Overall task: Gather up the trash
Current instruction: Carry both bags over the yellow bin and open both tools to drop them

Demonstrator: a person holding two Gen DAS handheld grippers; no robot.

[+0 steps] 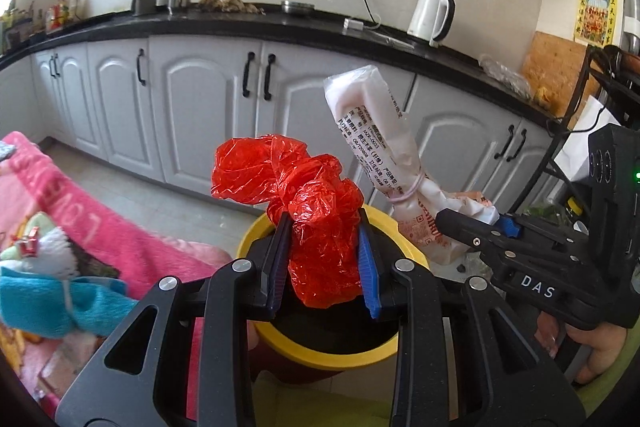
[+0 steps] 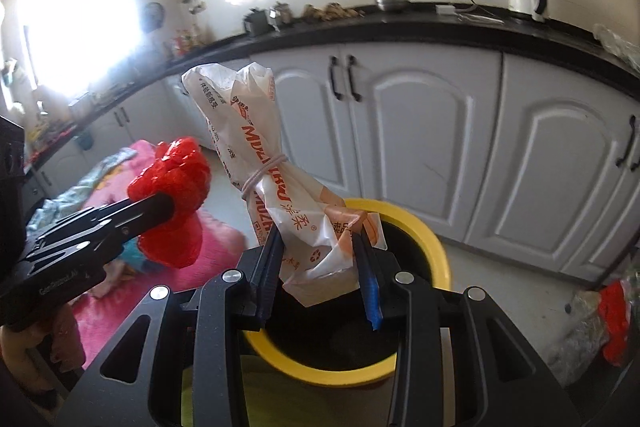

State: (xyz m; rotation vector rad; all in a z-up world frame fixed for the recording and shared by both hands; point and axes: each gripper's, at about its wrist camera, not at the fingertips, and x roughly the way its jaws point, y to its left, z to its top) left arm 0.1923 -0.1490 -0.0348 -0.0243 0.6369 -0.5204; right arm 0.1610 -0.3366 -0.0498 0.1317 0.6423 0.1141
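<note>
Left tongs [image 1: 324,259] clenched on a crumpled red plastic bag [image 1: 308,211], both blue-padded fingers pressed into its sides; bag bulges up toward 12 o'clock above the fingertips and sits over the mouth of the yellow-rimmed trash bin [image 1: 256,231]. Right tongs [image 2: 320,267] clenched on a white tissue-pack wrapper [image 2: 256,131] with orange print, twisted and cinched by a rubber band [image 2: 264,171] at its middle; wrapper stands tilted toward 11 o'clock, its lower end between the fingers, above the same bin [image 2: 432,239]. In the left wrist view the wrapper [image 1: 368,123] and right tongs [image 1: 480,223] sit at 3 o'clock of the red bag, just beside it; whether they touch, cannot tell. In the right wrist view the red bag [image 2: 176,195] and left tongs [image 2: 160,211] are at 9 o'clock. Bin interior is dark. Pink blanket [image 1: 100,211] lies at 9 o'clock of the bin. White electric kettle [image 1: 432,15] stands on the black tabletop [image 1: 240,23] at 1 o'clock, grey cabinets [image 1: 192,107] below.
</note>
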